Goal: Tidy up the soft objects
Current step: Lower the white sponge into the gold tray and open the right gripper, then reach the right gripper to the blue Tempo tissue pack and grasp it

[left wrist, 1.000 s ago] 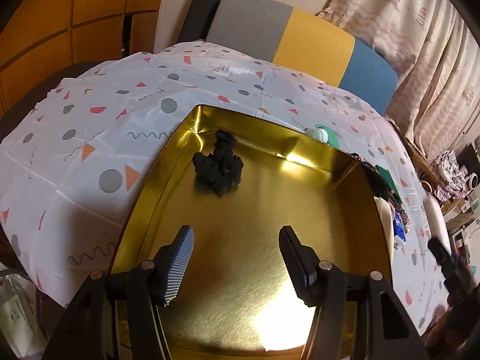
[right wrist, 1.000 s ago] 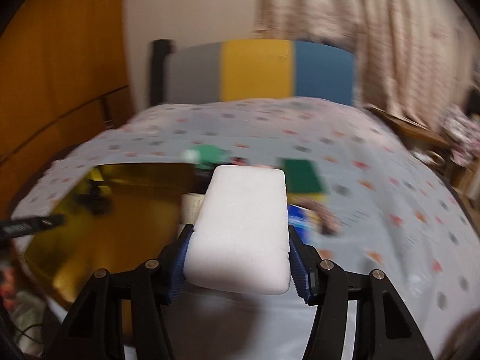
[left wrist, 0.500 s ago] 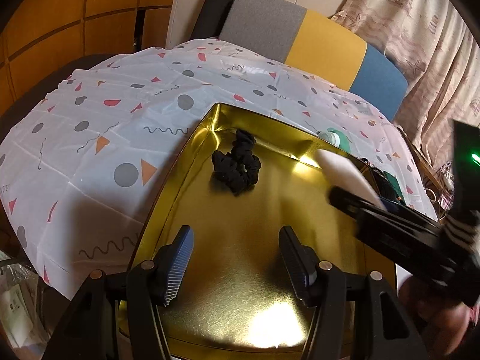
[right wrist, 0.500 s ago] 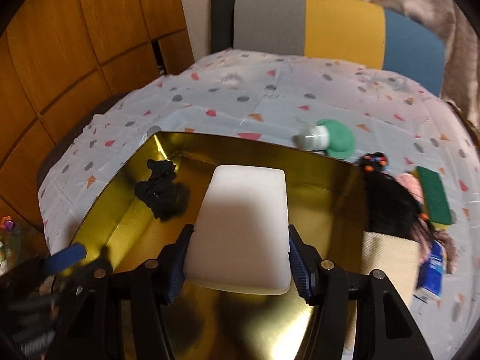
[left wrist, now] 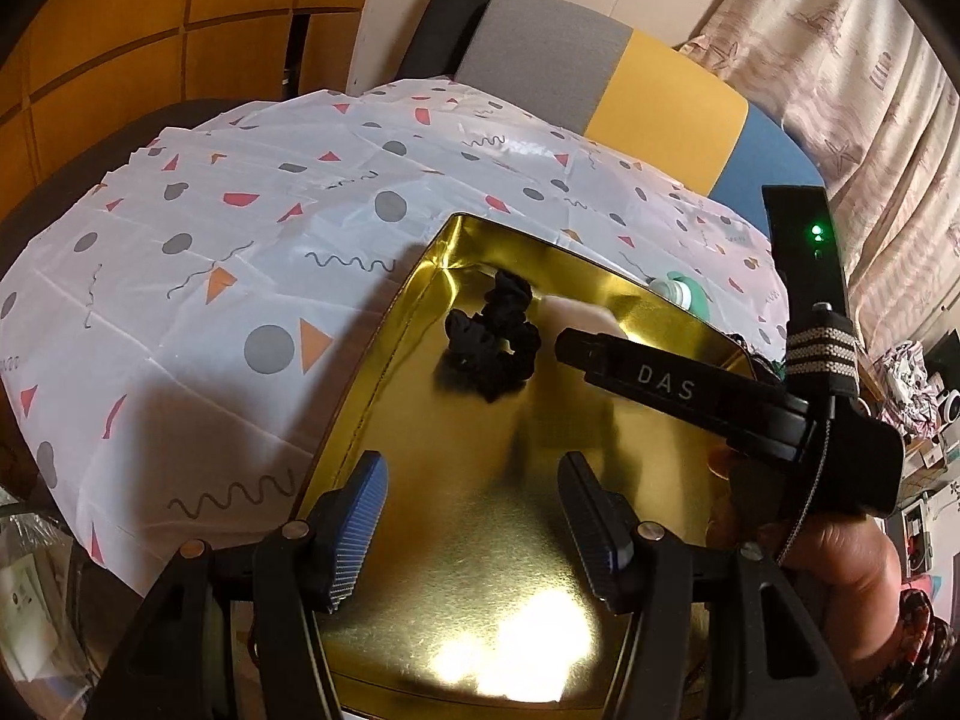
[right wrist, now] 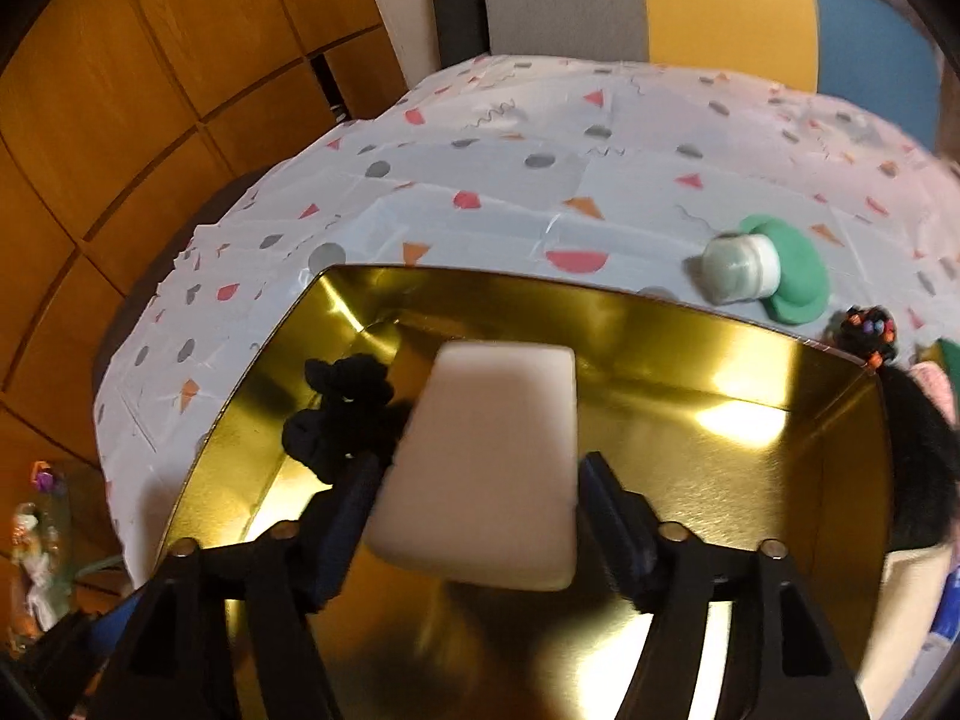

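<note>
over the gold tray on the worktop, the right tongs grip a white sponge block by its two long sides, the block tilted forward and held inside the tray's walls; whether its far end touches the tray floor cannot be told. a black scrunchie lies on the tray floor near the far left corner, just beside the block's left edge. in the left wrist view the left tongs hover wide apart over the near part of the tray, nothing between the pads. the same scrunchie shows ahead of them, and the right tool's black finger marked "das" reaches in from the right, with a pale blurred piece of the sponge block just past the scrunchie. outside the tray, on the patterned cloth, a green and white object rests just beyond the far rim, and a dark beaded hair tie sits at the far right corner.
</note>
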Demonstrator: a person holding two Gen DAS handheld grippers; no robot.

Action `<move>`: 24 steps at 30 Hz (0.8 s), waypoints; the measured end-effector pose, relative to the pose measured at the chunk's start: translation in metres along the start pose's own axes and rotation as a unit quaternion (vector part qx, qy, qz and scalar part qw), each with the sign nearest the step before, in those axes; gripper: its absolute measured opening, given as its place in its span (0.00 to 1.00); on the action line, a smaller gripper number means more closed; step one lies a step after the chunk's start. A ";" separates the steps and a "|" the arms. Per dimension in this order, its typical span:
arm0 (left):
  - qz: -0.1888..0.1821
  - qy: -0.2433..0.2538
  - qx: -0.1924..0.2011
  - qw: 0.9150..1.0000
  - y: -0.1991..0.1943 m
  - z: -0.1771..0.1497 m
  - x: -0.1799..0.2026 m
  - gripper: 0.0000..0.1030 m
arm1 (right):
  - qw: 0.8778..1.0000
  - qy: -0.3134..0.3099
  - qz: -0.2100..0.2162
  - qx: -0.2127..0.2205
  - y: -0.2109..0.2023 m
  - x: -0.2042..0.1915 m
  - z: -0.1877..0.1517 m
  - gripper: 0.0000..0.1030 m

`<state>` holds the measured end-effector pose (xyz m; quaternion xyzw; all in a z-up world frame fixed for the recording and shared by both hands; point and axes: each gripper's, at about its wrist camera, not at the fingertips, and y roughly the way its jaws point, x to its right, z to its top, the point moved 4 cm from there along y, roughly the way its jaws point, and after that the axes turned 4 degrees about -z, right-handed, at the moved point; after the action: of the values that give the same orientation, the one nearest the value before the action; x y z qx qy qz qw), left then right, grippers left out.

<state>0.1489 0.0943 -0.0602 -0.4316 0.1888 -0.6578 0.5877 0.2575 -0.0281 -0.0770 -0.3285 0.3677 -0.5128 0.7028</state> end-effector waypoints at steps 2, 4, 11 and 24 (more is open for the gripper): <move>0.000 0.000 -0.002 1.000 0.001 -0.001 0.000 0.58 | 1.000 0.003 -0.001 0.014 -0.009 0.002 -0.002 0.71; 0.000 0.000 -0.002 1.000 0.001 -0.001 0.000 0.58 | 1.000 0.007 0.001 0.028 -0.023 0.005 -0.005 0.71; -0.033 0.010 -0.014 0.999 0.005 -0.008 0.013 0.58 | 0.993 0.012 -0.026 0.111 -0.089 0.035 -0.023 0.79; -0.132 0.054 -0.026 0.989 -0.006 -0.036 0.061 0.58 | 0.974 0.094 -0.131 0.157 -0.150 0.140 -0.088 0.82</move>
<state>0.1208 0.0289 -0.0545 -0.4317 0.1791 -0.7468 0.4732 0.1389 -0.2094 -0.0213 -0.2094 0.3009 -0.6801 0.6349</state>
